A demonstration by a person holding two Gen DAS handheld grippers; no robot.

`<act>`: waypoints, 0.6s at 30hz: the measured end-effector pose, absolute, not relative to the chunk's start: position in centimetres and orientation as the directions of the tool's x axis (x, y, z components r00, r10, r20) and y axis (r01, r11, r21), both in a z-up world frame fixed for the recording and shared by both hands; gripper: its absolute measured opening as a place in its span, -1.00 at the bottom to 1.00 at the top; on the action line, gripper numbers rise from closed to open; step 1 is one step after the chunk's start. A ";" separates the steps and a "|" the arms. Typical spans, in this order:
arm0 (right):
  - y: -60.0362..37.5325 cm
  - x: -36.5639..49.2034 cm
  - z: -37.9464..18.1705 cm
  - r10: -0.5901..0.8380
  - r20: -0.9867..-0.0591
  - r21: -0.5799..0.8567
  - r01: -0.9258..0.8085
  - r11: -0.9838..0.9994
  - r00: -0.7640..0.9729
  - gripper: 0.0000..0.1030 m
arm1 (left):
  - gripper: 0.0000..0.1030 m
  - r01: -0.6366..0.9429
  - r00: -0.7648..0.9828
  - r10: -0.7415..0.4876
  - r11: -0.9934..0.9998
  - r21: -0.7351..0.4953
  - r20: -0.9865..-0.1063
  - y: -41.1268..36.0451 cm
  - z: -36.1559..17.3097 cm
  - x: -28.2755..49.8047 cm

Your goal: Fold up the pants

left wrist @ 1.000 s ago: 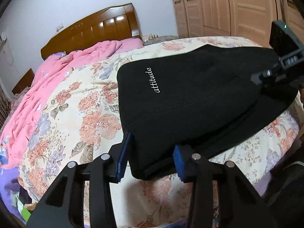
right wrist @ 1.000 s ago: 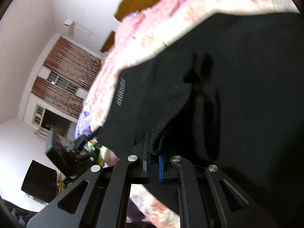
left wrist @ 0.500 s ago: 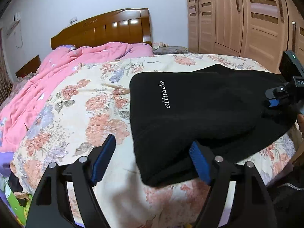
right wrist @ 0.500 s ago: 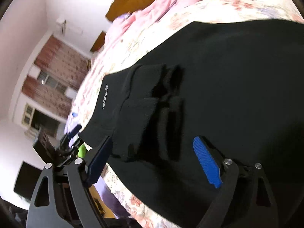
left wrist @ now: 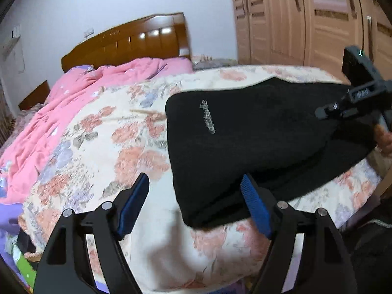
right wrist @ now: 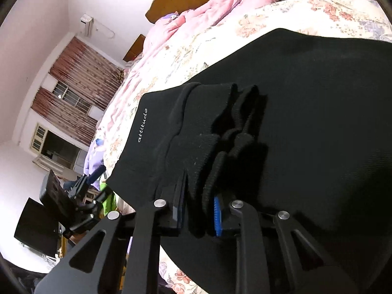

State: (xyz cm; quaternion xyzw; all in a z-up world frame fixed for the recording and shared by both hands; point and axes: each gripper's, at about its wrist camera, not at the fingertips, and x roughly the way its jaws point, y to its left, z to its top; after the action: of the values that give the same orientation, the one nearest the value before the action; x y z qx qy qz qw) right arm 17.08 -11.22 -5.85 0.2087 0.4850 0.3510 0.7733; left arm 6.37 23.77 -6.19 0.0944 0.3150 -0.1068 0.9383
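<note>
The black pants (left wrist: 257, 132) are lying folded on the floral bedspread (left wrist: 103, 147) of the bed, near its foot edge, with a small white script word (right wrist: 142, 125) showing on the top layer. In the left wrist view they are filling the area from the centre out to 3 o'clock; in the right wrist view they are covering most of the picture from 12 round to 5 o'clock.

The left tool (left wrist: 193, 204) is standing wide, its blue pads (left wrist: 133, 201) apart, with the near corner of the pants lying between them and pressed by neither pad. It is sitting at 6 o'clock in its own view and is showing at 8 o'clock in the right wrist view.

The right tool (right wrist: 197, 212) is narrow and closing, its jaws pinching a bunched stack of ribbed cuffs (right wrist: 208, 152) of the pants at 6 o'clock in its view. In the left wrist view it is showing at 3 o'clock over the far end of the pants, with part of a hand (left wrist: 384, 138) just behind it.

A pink quilt (left wrist: 73, 98) is lying crumpled toward 10 o'clock below a wooden headboard (left wrist: 129, 41), and a wooden wardrobe (left wrist: 306, 17) is standing at 1 o'clock.
</note>
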 end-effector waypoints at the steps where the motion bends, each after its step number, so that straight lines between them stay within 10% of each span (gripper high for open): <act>1: -11.2 17.0 -5.8 0.743 -0.604 0.658 -0.345 0.669 0.289 -0.62 | 0.49 0.273 0.776 -0.155 0.956 0.104 -0.612 23.6 -6.1 6.5; 9: -11.6 16.6 -5.5 0.726 -0.597 0.629 -0.361 0.688 0.343 -0.66 | 0.54 0.462 0.660 -0.195 0.867 0.187 -0.726 20.0 -8.0 5.7; 18: -13.2 14.8 -0.9 0.724 -0.512 0.560 -0.461 0.689 0.462 -0.69 | 0.74 0.330 0.743 -0.075 0.905 0.267 -0.665 19.8 -7.8 5.7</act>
State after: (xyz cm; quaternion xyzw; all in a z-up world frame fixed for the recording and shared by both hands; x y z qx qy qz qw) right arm 14.83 -13.19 -0.86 0.1740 0.3791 0.3538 0.8371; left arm 5.66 19.80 -7.83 0.1872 0.3410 -0.1108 0.9145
